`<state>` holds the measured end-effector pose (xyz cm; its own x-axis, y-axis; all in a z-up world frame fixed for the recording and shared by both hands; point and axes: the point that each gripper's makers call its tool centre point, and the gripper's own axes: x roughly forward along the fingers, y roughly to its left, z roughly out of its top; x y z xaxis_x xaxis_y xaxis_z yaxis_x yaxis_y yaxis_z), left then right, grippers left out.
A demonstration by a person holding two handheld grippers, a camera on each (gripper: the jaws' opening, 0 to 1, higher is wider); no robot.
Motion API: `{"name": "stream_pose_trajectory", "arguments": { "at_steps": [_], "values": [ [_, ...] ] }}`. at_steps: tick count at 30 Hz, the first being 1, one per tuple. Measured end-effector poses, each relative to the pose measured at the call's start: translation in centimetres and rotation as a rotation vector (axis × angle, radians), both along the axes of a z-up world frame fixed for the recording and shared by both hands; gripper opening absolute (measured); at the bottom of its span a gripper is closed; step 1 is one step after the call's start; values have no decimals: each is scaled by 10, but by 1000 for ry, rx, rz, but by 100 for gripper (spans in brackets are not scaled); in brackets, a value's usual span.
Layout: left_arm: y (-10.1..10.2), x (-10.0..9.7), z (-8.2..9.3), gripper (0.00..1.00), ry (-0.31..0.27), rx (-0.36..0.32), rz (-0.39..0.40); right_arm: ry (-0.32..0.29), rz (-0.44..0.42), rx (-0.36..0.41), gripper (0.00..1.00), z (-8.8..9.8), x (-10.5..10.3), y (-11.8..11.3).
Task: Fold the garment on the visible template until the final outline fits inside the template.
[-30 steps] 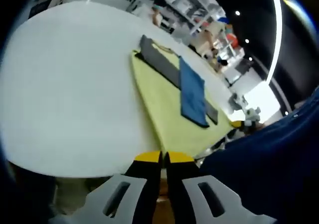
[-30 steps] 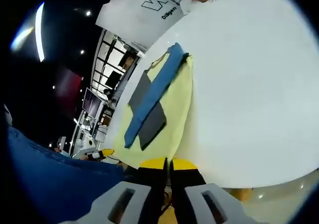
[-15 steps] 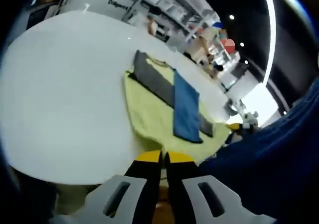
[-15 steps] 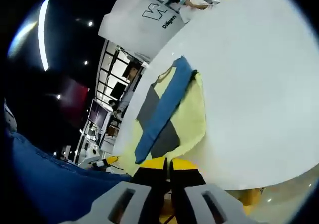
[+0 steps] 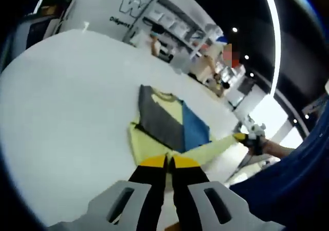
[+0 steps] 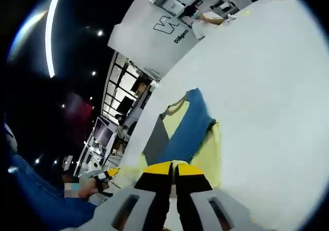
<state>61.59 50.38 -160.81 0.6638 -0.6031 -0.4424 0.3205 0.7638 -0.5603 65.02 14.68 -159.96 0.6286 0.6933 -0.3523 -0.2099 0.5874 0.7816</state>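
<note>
On table (image 5: 61, 102), garment (image 5: 159, 128) in both claws

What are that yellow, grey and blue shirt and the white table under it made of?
The shirt looks like soft matte knit fabric: it drapes, creases and stretches where the left gripper and right gripper pinch its hem. The table looks smooth and hard, perhaps laminate; I cannot tell exactly.

Pale yellow garment (image 5: 154, 138) crossed by grey and blue bands — white table (image 5: 61, 102), yellow-tipped black claws.
</note>
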Motion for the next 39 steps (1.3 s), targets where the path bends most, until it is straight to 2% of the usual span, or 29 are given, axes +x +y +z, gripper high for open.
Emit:
{"name": "stream_pose_trajectory", "arguments": {
  "at_steps": [2, 4, 10, 12, 15, 22, 39],
  "values": [
    [-6, 9, 4, 2, -3, -2, 10, -3, -4, -6, 0, 0, 12, 3],
    [0, 19, -1, 2, -6, -7, 19, -11, -4, -13, 0, 1, 20, 5],
    [2, 39, 1, 2, -9, -24, 54, -17, -16, 1, 0, 3, 44, 6],
    [2, 42, 1, 2, -9, -22, 54, -18, -14, -2, 0, 1, 47, 5],
    [5, 59, -2, 2, -10, -12, 60, -14, -17, -1, 0, -3, 64, 5],
    [7, 82, -2, 2, -13, 1, 66, -7, -30, 4, 0, -10, 86, 6],
    [6, 149, 7, 2, -38, 25, 72, -45, -61, 28, 0, 4, 146, 11]
  ]
}}
